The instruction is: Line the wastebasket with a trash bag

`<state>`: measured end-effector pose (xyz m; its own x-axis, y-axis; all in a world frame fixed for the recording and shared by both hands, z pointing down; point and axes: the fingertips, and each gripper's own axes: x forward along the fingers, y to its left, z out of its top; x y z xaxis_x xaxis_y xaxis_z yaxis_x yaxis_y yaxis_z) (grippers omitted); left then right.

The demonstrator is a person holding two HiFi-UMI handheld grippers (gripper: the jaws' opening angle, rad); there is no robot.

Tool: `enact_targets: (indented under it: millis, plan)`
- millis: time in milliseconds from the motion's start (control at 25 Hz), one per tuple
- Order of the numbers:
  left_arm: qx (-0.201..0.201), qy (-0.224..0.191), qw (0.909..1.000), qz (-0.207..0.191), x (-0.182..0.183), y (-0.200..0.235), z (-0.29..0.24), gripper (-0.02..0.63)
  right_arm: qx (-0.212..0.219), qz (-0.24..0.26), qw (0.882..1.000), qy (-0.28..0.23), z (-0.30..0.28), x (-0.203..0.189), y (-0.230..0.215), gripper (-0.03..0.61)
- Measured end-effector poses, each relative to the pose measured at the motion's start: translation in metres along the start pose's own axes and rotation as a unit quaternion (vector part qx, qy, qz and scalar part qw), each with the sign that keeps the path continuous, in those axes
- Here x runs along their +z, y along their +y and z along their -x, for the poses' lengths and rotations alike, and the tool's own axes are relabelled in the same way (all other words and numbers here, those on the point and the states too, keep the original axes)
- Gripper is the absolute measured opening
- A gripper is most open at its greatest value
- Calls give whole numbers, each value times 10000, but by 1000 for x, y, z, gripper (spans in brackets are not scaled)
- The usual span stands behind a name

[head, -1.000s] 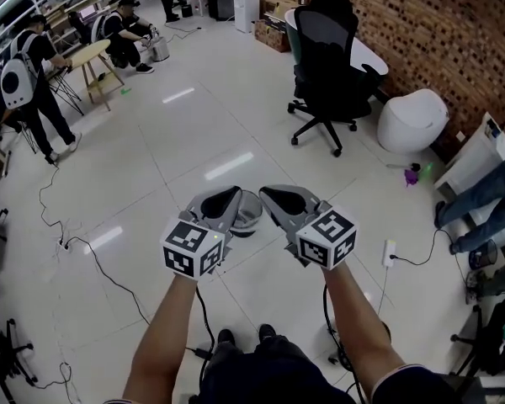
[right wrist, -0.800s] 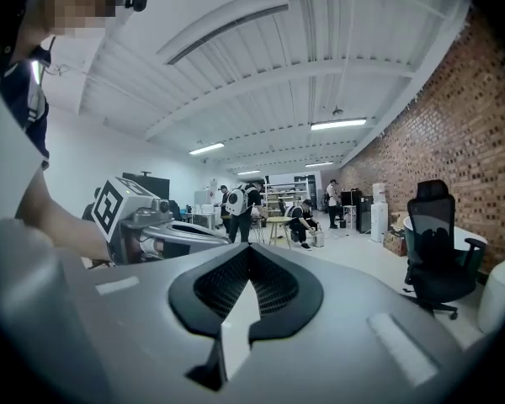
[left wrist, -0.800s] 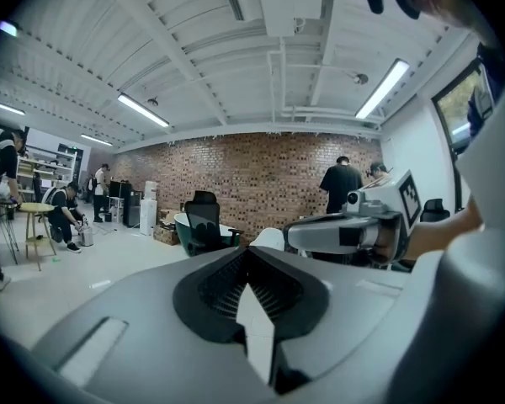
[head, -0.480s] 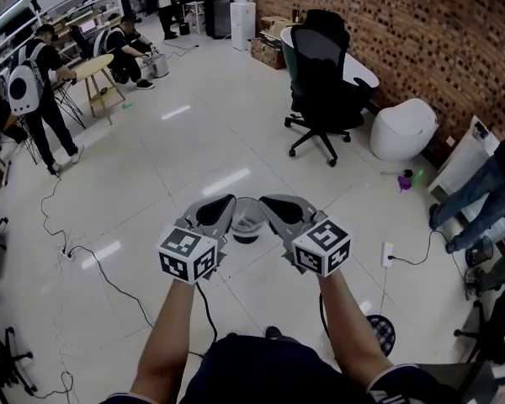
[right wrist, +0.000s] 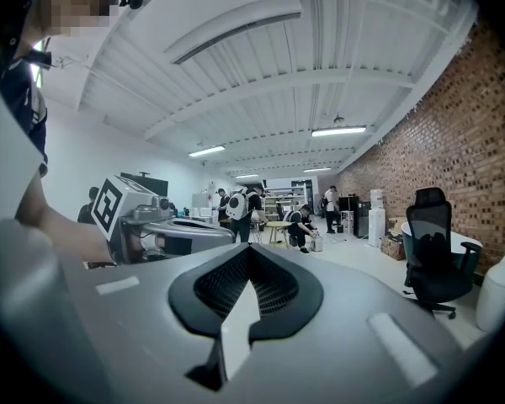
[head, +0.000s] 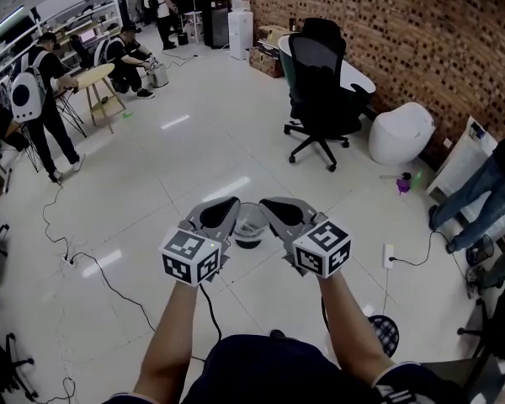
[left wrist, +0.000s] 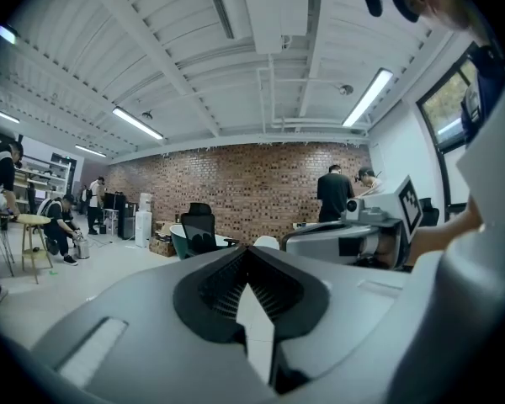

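Note:
In the head view a small round wastebasket (head: 249,224) stands on the pale tiled floor, partly hidden behind both grippers' tips. My left gripper (head: 232,203) is held level at its left, jaws shut, nothing between them. My right gripper (head: 267,202) is level at its right, also shut and empty. In the left gripper view the left gripper (left wrist: 251,252) has its pads together and the right gripper (left wrist: 353,239) shows beside it. The right gripper view shows the right gripper (right wrist: 251,251) shut, with the left gripper (right wrist: 164,230) at its left. No trash bag is visible.
A black office chair (head: 320,82) and a white rounded bin (head: 402,131) stand ahead by the brick wall. Cables (head: 109,278) trail on the floor at left, a power strip (head: 388,253) at right. People gather round a wooden table (head: 93,55) far left; a person's legs (head: 480,202) at right.
Both grippers have moved forward and slightly up together, still shut. The wastebasket now looks smaller and shows between their tips instead of behind the left one.

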<state>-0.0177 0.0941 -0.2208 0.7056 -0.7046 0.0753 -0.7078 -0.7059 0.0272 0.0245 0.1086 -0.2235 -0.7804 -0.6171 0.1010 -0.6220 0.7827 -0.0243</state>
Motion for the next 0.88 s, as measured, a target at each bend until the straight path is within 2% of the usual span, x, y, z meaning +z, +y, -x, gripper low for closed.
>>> enact_targets:
  millis: [880]
  plan:
    - [-98, -9, 10000, -10, 9, -15, -7, 12, 40, -31, 10000, 8, 14, 8, -5, 0]
